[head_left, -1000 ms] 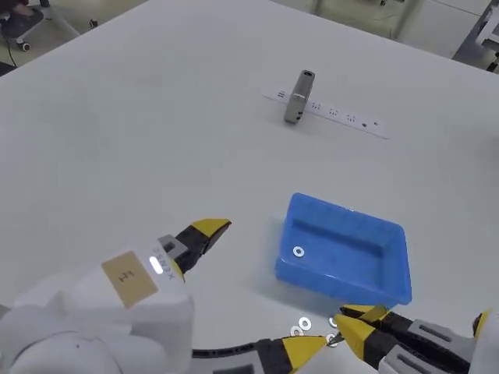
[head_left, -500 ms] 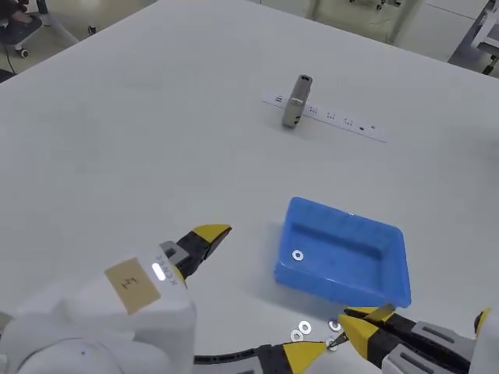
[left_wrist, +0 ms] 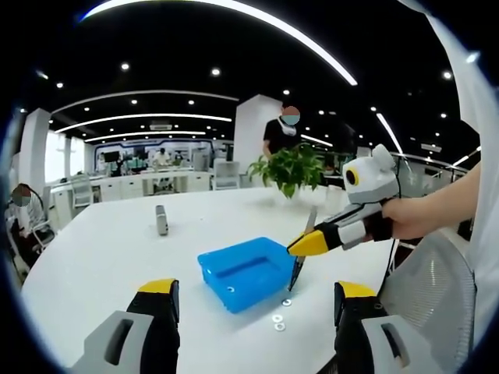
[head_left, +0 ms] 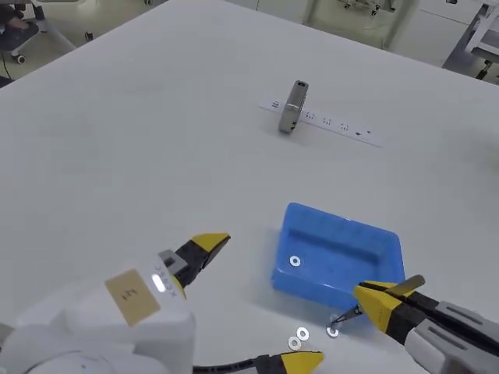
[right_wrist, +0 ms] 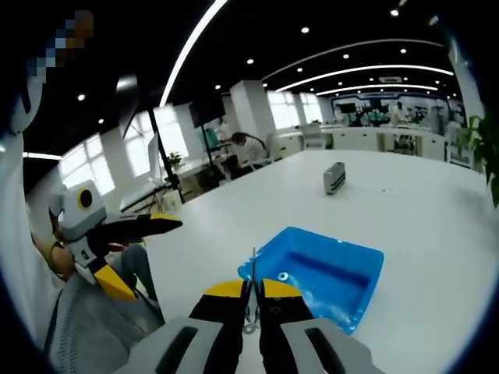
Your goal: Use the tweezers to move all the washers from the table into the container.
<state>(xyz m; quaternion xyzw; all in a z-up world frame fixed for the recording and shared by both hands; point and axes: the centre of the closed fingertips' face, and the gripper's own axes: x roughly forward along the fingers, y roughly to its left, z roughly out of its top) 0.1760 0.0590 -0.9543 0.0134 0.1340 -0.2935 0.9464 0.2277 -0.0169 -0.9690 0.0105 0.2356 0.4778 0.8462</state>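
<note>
Tan label (head_left: 130,290) on the released left tool (head_left: 274,296) is illegible; right tool (right_wrist: 251,287) clenches tweezers (right_wrist: 253,265).

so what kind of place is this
Probably an open-plan office or lab: a big white worktable, rows of desks behind it, recessed ceiling lights and a potted plant.

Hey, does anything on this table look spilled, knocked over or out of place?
Nothing stands out. The blue container sits level with one washer inside, and three loose washers sit on the table beside it.
</note>
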